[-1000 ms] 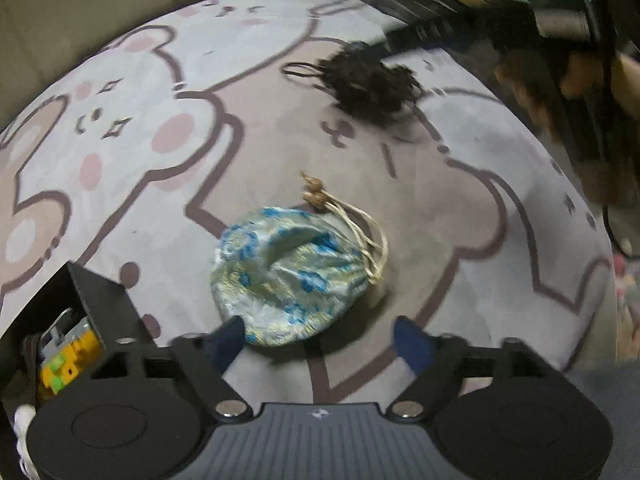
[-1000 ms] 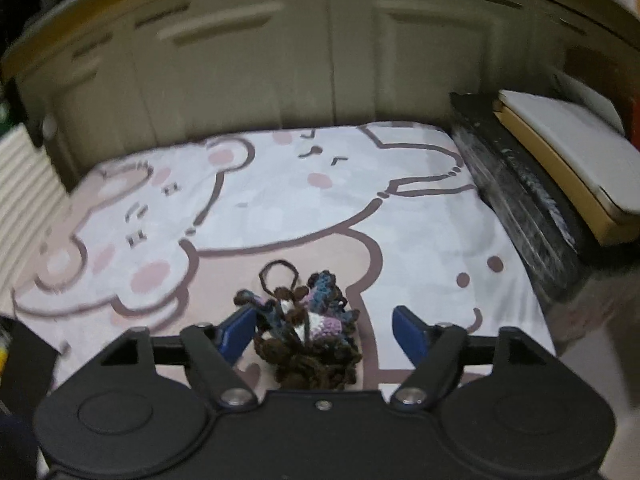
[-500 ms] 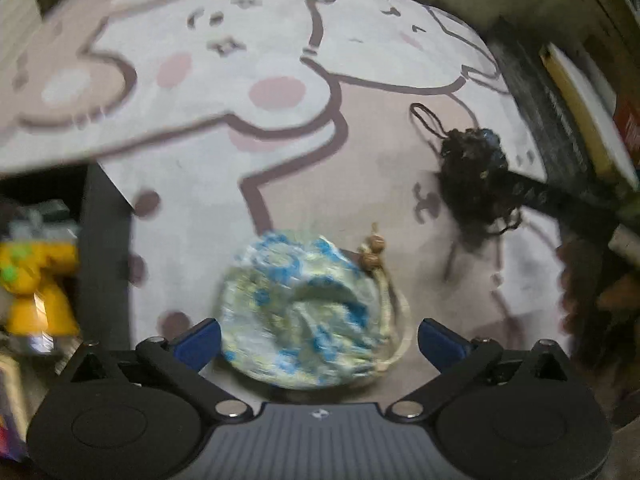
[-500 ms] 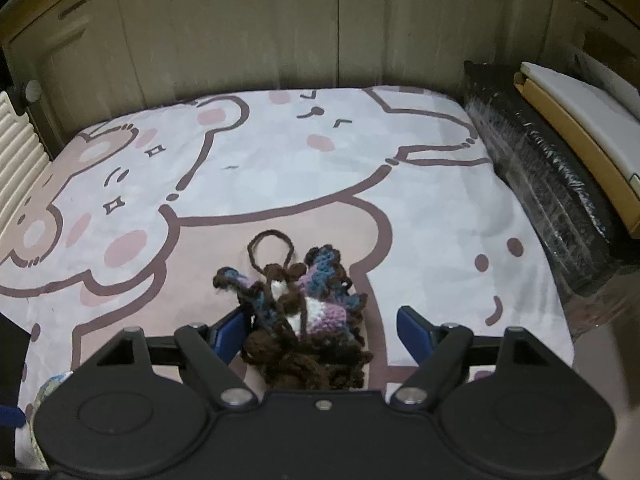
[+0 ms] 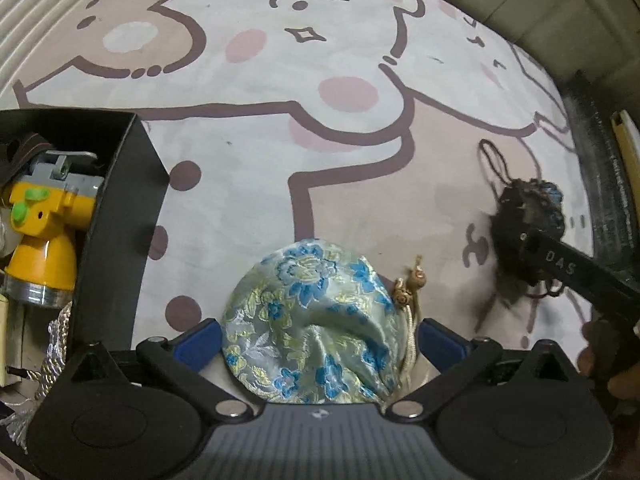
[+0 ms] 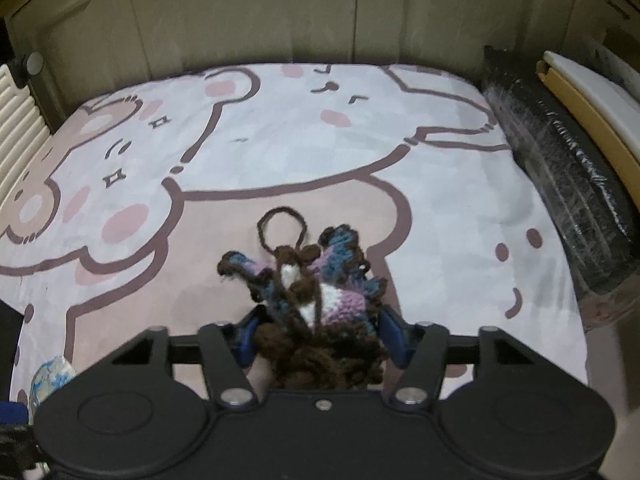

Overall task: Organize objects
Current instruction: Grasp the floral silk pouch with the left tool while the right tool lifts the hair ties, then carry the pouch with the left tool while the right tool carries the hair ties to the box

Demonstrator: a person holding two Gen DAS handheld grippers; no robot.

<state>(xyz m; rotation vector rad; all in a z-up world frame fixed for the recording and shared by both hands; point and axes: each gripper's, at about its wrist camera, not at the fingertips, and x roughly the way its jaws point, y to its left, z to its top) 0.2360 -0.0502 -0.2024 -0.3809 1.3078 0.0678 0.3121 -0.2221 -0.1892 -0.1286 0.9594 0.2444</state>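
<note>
My right tongs (image 6: 316, 334) pinch the crochet toy (image 6: 316, 280). My left tongs (image 5: 318, 340) are spread around the brocade pouch (image 5: 316, 316); I should close squarely mid-fabric, avoiding the drawstring (image 5: 410, 344).

I see a blue-floral brocade drawstring pouch (image 5: 316, 320) lying crumpled on the rug, cord at its 3 o'clock. At its 2 o'clock, a brown-purple crocheted toy (image 6: 316, 300).

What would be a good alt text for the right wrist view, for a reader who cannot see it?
The right gripper has its blue fingers closed on a crocheted yarn charm of brown, blue, purple and white, whose loop lies on a cartoon bear rug. Cream cabinet doors stand behind, and a plastic-wrapped dark bundle lies along the rug's right edge.
</note>
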